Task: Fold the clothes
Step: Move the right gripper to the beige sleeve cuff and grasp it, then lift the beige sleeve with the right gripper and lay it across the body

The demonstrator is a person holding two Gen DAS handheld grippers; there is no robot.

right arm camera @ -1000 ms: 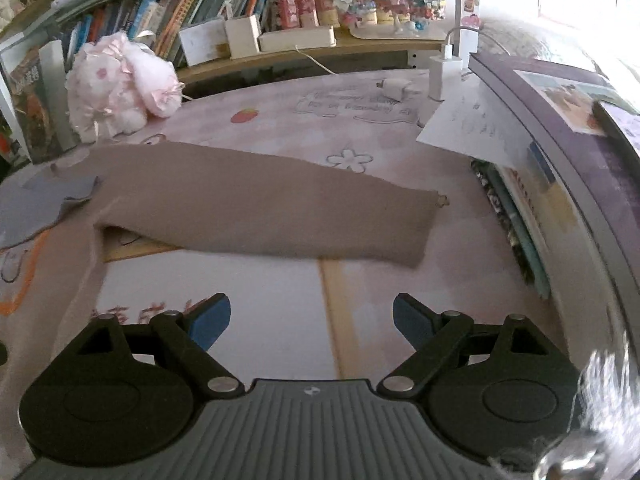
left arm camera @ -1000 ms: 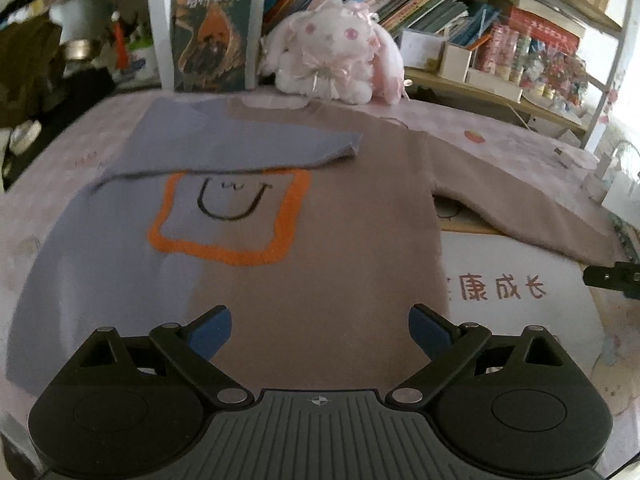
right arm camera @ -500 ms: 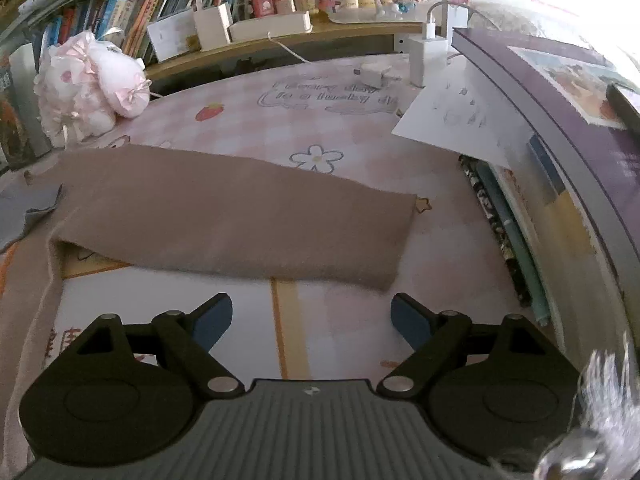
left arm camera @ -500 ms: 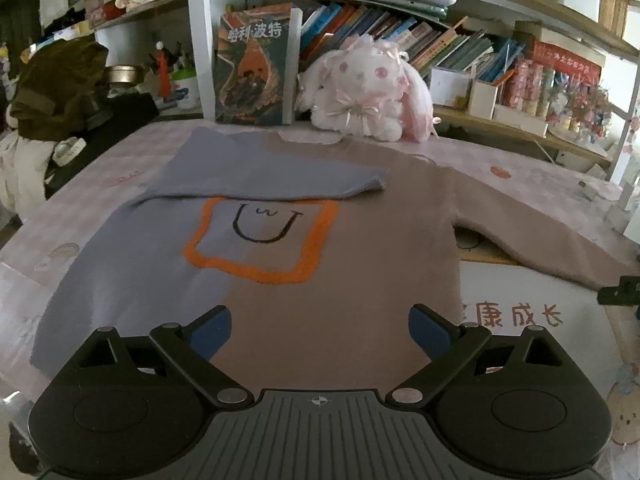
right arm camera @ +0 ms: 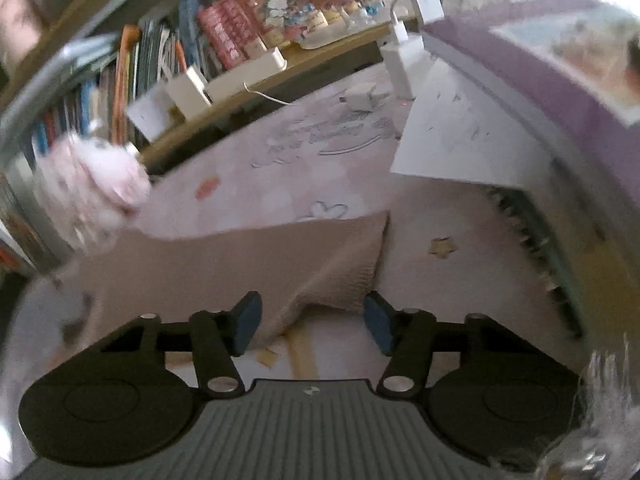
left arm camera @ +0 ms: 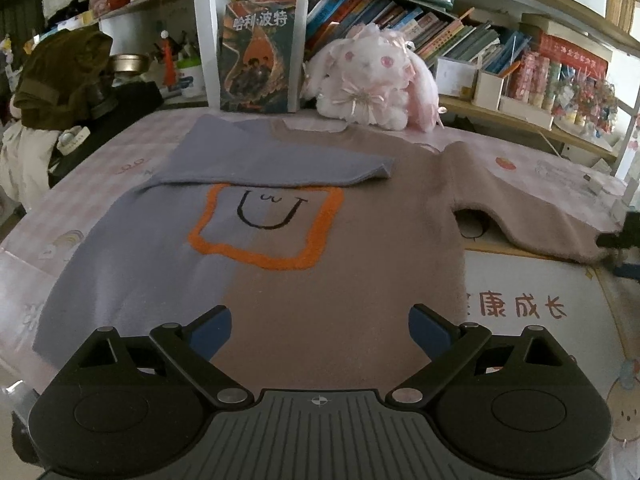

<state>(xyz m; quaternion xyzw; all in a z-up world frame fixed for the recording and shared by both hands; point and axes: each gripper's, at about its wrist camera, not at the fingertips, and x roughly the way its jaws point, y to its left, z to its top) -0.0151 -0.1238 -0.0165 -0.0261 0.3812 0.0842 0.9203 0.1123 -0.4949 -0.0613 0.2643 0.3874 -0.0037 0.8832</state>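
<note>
Since the earlier frame the right gripper point(right arm camera: 310, 326) has been brought in over the cuff of the brown sleeve point(right arm camera: 344, 268), and its jaws, formerly wide, are closing: the cuff's lower edge lies between the blue pads point(right arm camera: 247, 322), though no pressing contact is shown yet. The left gripper point(left arm camera: 320, 334) is held wide open and empty above the hem of the sweater point(left arm camera: 332, 280), which is spread flat on the pink table mat point(left arm camera: 120, 156), its blue sleeve point(left arm camera: 280, 162) already folded across the chest. The step in hand is judged to be the grasp of the second sleeve; next, a firm pinch and a carry inward across the body are called for. "哈利·波特" can be read on the upright book point(left arm camera: 260, 52), and "康成长" on the mat's print point(left arm camera: 520, 308).
</note>
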